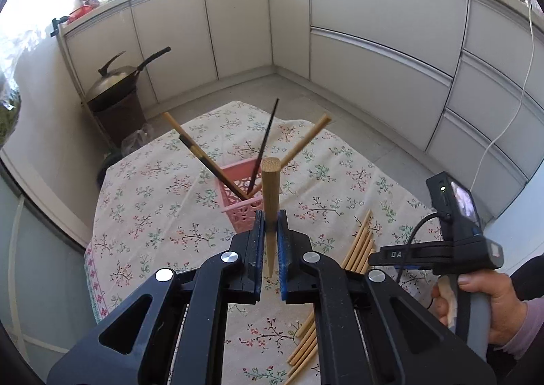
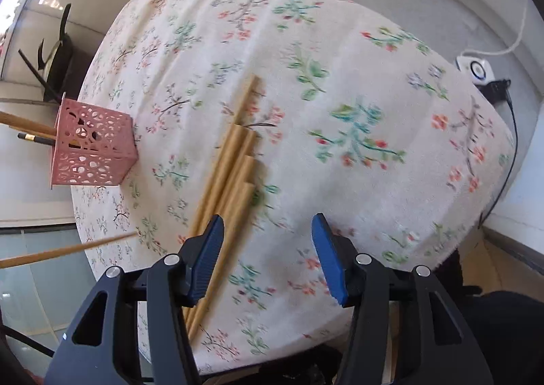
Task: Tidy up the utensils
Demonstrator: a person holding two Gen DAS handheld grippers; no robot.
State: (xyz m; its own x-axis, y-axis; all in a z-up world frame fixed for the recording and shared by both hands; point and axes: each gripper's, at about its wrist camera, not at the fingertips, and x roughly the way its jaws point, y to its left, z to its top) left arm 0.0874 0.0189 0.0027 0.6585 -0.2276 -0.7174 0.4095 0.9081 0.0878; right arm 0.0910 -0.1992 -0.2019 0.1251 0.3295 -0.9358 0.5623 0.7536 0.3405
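Observation:
My left gripper (image 1: 270, 225) is shut on a wooden chopstick (image 1: 271, 191) and holds it upright, just in front of and above the pink perforated holder (image 1: 234, 201). The holder has several chopsticks in it, wooden and dark, leaning outward. It also shows in the right wrist view (image 2: 91, 150), at the table's left edge. My right gripper (image 2: 268, 242) is open and empty above the table, its left finger over a bundle of wooden chopsticks (image 2: 231, 174) lying on the cloth. The held chopstick's tip shows at lower left in the right wrist view (image 2: 68, 250).
The small table has a floral cloth (image 2: 357, 85). White cabinets (image 1: 374, 45) run around the room. A wok with lid (image 1: 112, 85) stands on a brown bin beyond the table's left. A white cable and charger (image 2: 476, 68) lie on the floor at right.

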